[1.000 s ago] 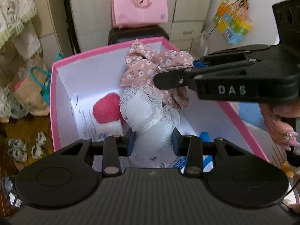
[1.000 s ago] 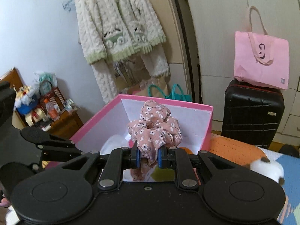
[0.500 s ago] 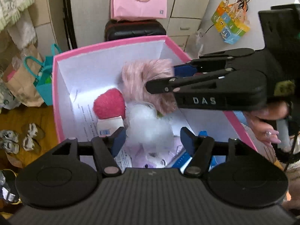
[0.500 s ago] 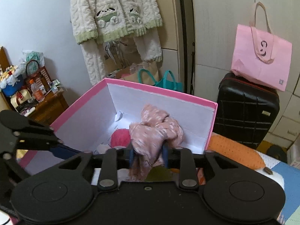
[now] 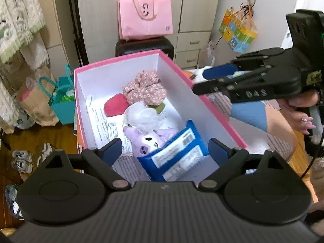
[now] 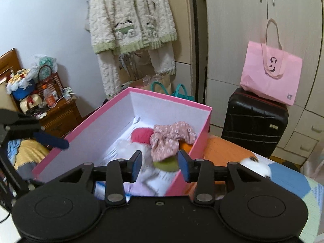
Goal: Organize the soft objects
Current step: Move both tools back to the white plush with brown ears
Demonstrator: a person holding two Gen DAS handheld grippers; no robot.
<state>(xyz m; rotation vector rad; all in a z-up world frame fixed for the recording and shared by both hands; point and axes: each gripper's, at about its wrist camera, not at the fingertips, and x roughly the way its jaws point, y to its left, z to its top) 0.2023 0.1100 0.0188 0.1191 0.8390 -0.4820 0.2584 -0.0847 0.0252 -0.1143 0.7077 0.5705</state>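
Note:
A pink box [image 5: 178,68] with white walls holds soft things. A floral pink scrunchie [image 5: 144,90] lies at its far end, also in the right wrist view [image 6: 172,137]. A white mesh piece [image 5: 143,117] lies below it, beside a red pompom [image 5: 116,107], a purple plush [image 5: 145,141] and blue tissue packs [image 5: 178,154]. My left gripper [image 5: 165,151] is open and empty above the box's near end. My right gripper [image 6: 160,165] is open and empty over the box's right rim [image 6: 194,147]; it also shows in the left wrist view [image 5: 214,81].
A black suitcase [image 6: 255,121] with a pink bag [image 6: 271,81] on it stands by the wardrobe. Teal and paper bags [image 5: 50,101] stand on the floor left of the box. A patchwork bedcover [image 6: 283,178] lies at right, a wooden cabinet [image 6: 58,117] at left.
Both grippers opened and drew back. The white mesh piece left my left gripper and the scrunchie left my right gripper; both now lie in the box.

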